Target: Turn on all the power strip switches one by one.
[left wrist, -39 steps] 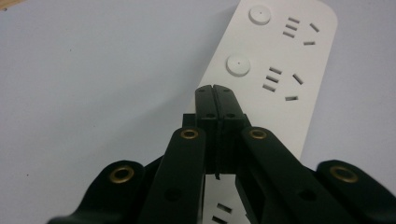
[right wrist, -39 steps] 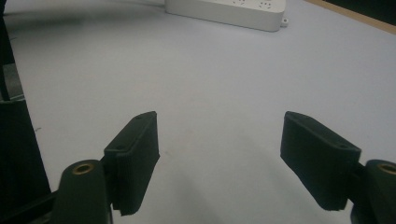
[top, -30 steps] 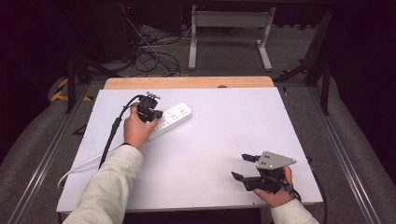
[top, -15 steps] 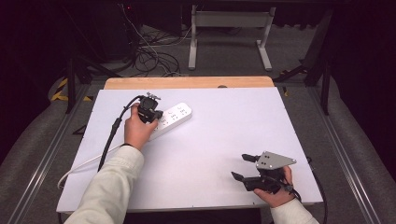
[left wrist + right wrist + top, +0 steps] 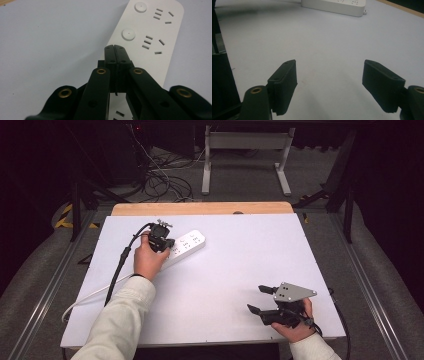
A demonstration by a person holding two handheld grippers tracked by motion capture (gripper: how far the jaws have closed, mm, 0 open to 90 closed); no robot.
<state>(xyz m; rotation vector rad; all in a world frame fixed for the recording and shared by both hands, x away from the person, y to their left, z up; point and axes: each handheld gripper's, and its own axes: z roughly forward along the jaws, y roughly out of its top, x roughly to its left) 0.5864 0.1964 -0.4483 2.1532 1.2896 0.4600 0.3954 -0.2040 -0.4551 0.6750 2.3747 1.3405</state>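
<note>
A white power strip [image 5: 189,243] lies on the white table top [image 5: 250,250], back left of centre. My left gripper [image 5: 161,243] is held over the strip's near end, shut, with nothing between its jaws. In the left gripper view the closed gripper [image 5: 115,48] sits just above the power strip [image 5: 152,35], close to a round white button [image 5: 128,34]. My right gripper [image 5: 257,299] rests open near the front right edge, with nothing between its fingers. In the right gripper view the open gripper [image 5: 330,75] points across bare table toward the power strip [image 5: 334,5].
The strip's white cord [image 5: 85,296] trails off the table's left front side. A black cable [image 5: 120,266] runs back from the left gripper. A wooden strip [image 5: 200,208] edges the table's far side. Beyond it are floor cables [image 5: 165,182] and a metal stand [image 5: 245,150].
</note>
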